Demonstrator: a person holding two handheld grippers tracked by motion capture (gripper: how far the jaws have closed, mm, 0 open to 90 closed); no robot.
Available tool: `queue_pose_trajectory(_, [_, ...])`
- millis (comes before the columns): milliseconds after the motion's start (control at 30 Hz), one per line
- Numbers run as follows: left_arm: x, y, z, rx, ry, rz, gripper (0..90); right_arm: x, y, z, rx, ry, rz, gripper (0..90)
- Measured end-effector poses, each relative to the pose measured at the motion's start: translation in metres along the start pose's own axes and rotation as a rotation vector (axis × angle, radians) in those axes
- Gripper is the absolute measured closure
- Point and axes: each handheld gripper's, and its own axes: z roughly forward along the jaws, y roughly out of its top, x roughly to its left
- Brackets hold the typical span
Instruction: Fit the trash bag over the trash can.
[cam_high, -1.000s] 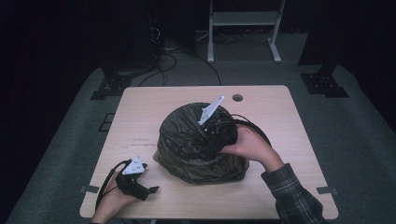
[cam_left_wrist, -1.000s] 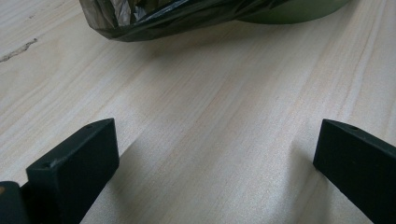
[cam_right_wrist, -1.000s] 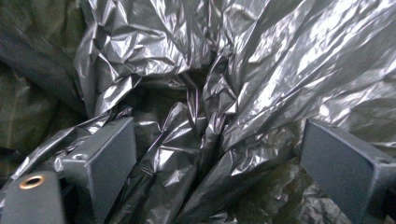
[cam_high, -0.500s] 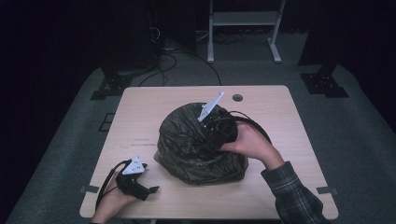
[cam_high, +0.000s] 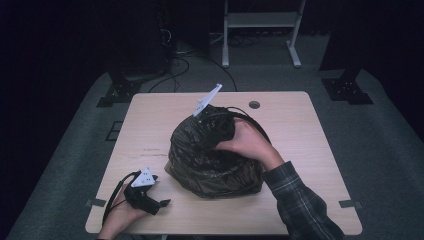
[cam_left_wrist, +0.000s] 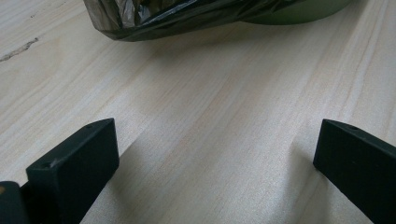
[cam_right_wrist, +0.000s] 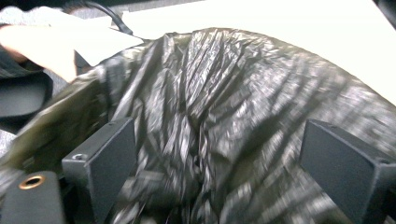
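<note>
A dark, crinkled plastic bag (cam_high: 215, 165) bulges over something in the middle of the wooden table (cam_high: 300, 125). My right gripper (cam_high: 211, 125) rests on top of the bag, its grey plate (cam_high: 207, 99) pointing up and away. In the right gripper view its jaws stand wide apart over the bag's folds (cam_right_wrist: 224, 102), so the right gripper (cam_right_wrist: 219, 140) is open and holds nothing. My left gripper (cam_high: 159, 204) lies on the table at the near left corner, apart from the bag. It is the open left gripper (cam_left_wrist: 217, 135) above bare wood, with the bag's edge (cam_left_wrist: 177, 18) ahead.
A small round hole (cam_high: 254, 105) sits in the table's far edge. Beyond the table a white stand (cam_high: 260, 30) and cables (cam_high: 175, 55) lie on the dark floor. A hand (cam_right_wrist: 42, 46) shows at the left of the right gripper view.
My right hand and gripper have slid left and farther away across the top of the bag. The left gripper has stayed put.
</note>
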Motion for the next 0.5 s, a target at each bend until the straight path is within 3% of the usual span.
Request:
queue_pose_trajectory(133, [0.000,0.000,0.000,-0.001,0.000,-0.001,0.0,-0.002,0.005,0.025,0.057,0.009,-0.002,10.0])
queue_pose_trajectory(233, [0.000,0.000,0.000,0.000,0.000,-0.001,0.0,-0.002,0.006,0.043,0.129,0.017,-0.009,10.0])
queue_pose_trajectory(300, [0.000,0.000,0.000,0.000,0.000,-0.001,0.0,-0.001,0.007,0.051,0.173,0.014,-0.012,10.0])
queue_pose_trajectory(500, [0.000,0.000,0.000,0.000,0.002,-0.001,0.0,-0.002,0.008,0.063,0.221,0.022,-0.013,10.0])
